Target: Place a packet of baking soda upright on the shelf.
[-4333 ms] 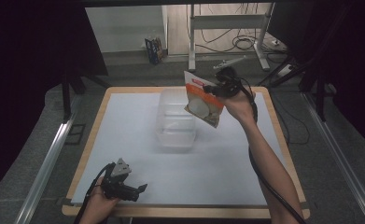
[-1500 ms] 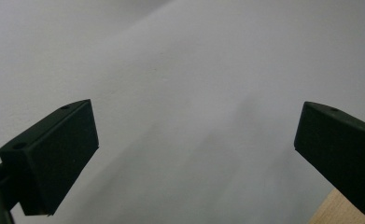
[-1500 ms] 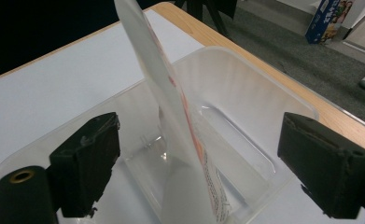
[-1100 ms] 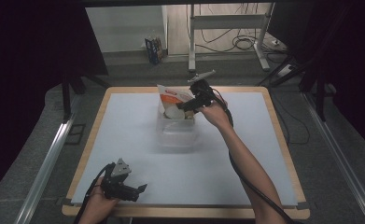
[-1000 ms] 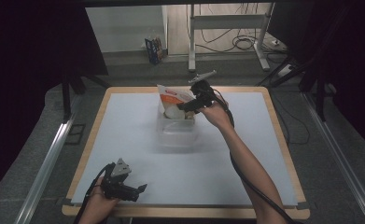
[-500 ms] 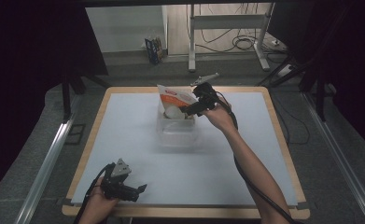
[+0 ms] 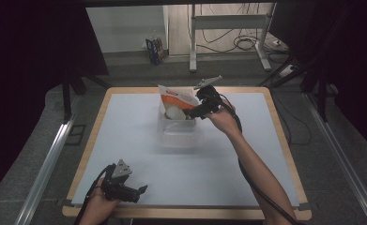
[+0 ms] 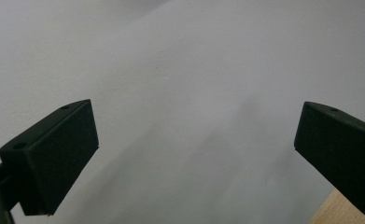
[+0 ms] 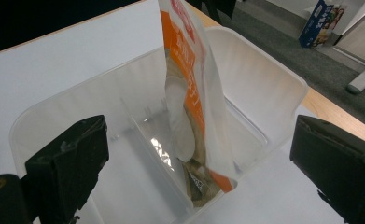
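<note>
The orange-and-white snack pouch [image 9: 189, 107] stands in the clear plastic bin [image 9: 264, 88], and the right hand-held gripper [image 7: 197, 110], jaws wide apart, holds nothing. The release looks done; next it should lift clear without tipping the pouch. The left hand-held gripper [image 7: 125, 187] rests open and empty at the worktop's [image 7: 125, 131] near left edge.

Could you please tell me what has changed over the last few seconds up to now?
The right gripper carried the orange-and-white pouch leftward from beside the clear bin into it, then let go; its jaws now stand open. The left gripper stayed open at the table's near edge.

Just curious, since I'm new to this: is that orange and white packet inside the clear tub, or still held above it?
Inside. The packet stands on edge in the clear tub, its bottom at the tub's floor, and the right gripper is open.
</note>
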### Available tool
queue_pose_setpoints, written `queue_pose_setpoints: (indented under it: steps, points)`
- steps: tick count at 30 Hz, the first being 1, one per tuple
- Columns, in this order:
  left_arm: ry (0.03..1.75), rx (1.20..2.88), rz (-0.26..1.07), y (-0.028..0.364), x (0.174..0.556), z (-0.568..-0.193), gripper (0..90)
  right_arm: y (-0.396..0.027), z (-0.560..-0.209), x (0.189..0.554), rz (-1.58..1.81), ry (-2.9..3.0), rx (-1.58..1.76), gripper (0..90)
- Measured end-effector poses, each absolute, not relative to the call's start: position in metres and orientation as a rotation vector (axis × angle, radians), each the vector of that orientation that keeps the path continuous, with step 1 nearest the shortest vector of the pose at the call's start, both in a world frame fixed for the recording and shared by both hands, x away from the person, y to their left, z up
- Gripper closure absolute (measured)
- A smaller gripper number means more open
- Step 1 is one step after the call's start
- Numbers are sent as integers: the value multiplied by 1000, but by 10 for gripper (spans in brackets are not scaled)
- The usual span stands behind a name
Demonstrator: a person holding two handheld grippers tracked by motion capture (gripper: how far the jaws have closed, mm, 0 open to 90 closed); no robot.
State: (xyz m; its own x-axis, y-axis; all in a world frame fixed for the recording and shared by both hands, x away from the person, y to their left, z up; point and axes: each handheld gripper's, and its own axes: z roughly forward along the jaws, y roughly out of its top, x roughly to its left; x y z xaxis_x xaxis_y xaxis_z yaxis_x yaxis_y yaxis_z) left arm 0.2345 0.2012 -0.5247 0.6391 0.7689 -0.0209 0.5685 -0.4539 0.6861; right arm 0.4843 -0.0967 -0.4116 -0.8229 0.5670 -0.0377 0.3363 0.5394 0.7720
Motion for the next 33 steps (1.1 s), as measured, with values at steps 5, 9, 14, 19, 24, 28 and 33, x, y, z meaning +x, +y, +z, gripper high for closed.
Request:
queue_pose_setpoints:
  steps: [5,9,14,19,24,28,33]
  points:
    - [1037,2188,387,201,234,-525,0,-101,-412,481,1159,2493,755,43]
    - [1037,2190,388,201,234,-525,0,-103,-413,479,1147,2495,755,43]
    - [1037,2190,388,201,234,-525,0,-106,-415,477,1147,2490,760,43]
    - [1036,2192,390,201,234,-525,0,-109,-416,475,1154,2486,765,43]
    - [1036,2194,394,200,234,-525,0,-111,-417,471,1153,2483,761,43]
    - [1034,2197,396,200,234,-525,0,-113,-418,469,1153,2480,763,43]
    - [1033,2198,397,200,234,-525,0,-117,-418,466,1156,2475,764,43]
